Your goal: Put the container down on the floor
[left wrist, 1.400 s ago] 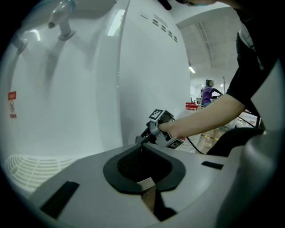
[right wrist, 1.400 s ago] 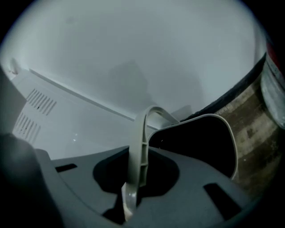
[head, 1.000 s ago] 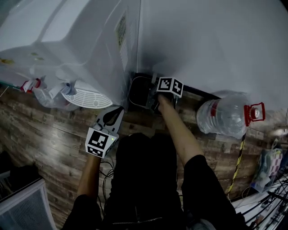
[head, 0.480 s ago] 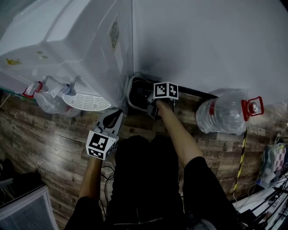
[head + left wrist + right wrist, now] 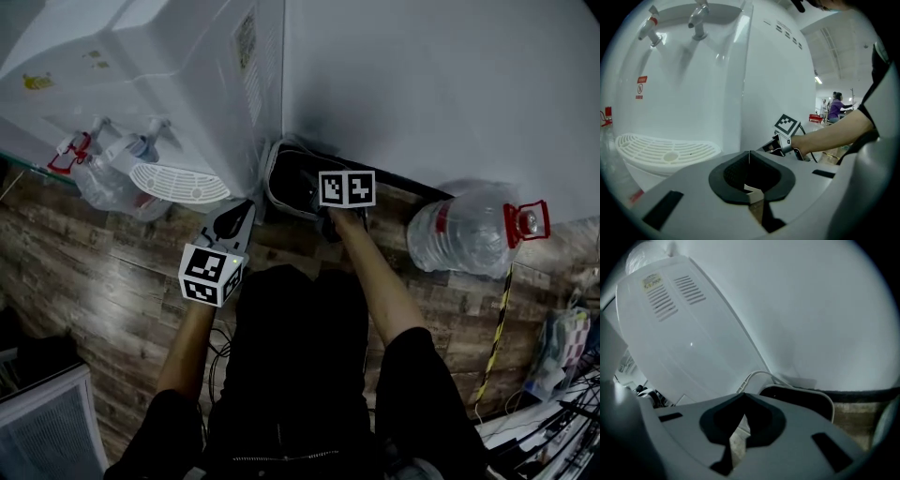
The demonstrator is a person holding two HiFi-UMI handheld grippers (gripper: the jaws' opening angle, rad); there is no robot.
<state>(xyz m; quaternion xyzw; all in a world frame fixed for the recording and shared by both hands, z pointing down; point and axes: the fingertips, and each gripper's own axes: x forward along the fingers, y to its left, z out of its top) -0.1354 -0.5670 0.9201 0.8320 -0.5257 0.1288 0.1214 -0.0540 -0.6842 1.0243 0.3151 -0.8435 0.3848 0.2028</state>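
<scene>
Dark with a pale rim, the container (image 5: pixel 286 187) sat on the wooden floor (image 5: pixel 112 272), in the corner between the white water dispenser (image 5: pixel 178 75) and the wall (image 5: pixel 422 84). My right tool (image 5: pixel 321 204) hung just beside it, jaws closed on nothing (tips meeting). My left tool (image 5: pixel 242 214) was likewise closed and empty, near the dispenser's drip tray (image 5: pixel 178 183).

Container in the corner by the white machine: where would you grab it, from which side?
Probably pinch the thin near rim of the container from above: the wall and water dispenser block its other sides, and its open top faces up.
</scene>
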